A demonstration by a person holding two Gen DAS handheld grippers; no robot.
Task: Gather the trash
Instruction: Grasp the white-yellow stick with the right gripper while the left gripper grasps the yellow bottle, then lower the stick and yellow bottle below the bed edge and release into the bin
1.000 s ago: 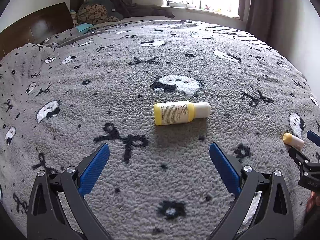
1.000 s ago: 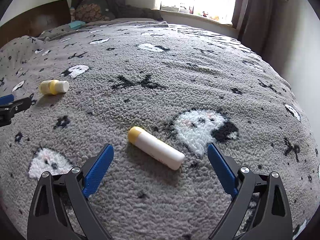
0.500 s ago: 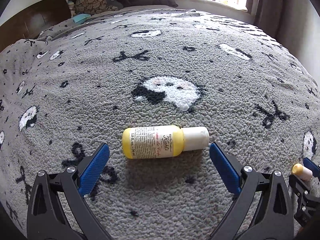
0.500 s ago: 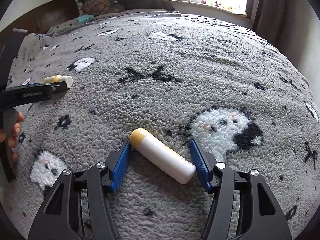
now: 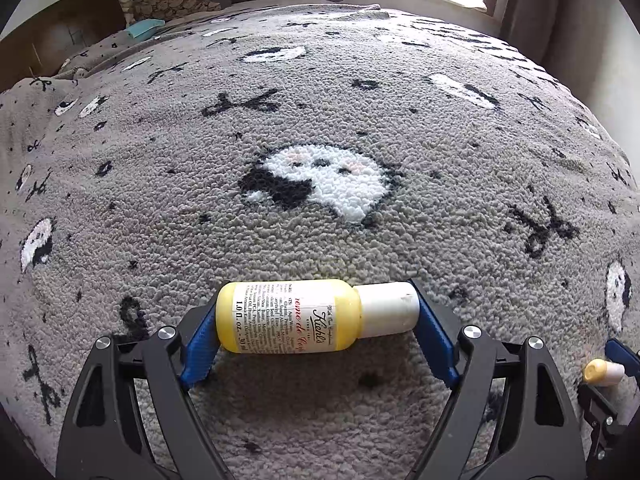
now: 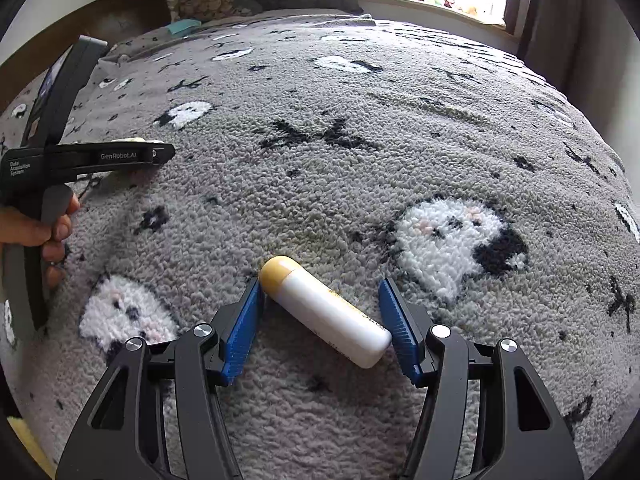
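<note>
Closing end to end on the yellow bottle (image 5: 288,316), my left tongs (image 5: 316,334) have just narrowed until both pads touch it on the bed (image 5: 320,120). Right view: my right tongs (image 6: 324,326), likewise just narrowed, pinch the white tube (image 6: 326,312) diagonally; both pieces seem ready for lifting.

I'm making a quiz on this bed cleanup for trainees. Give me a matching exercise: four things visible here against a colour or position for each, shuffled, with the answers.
Things:
1. yellow bottle
2. white tube
3. blanket
4. folded cloth

Descriptions:
A. grey with black-and-white patterns
B. teal, near the headboard
C. lying sideways, ends against both pads of the left hand-held gripper
D. lying diagonally between the pads of the right hand-held gripper

Pairs: 1-C, 2-D, 3-A, 4-B
</note>
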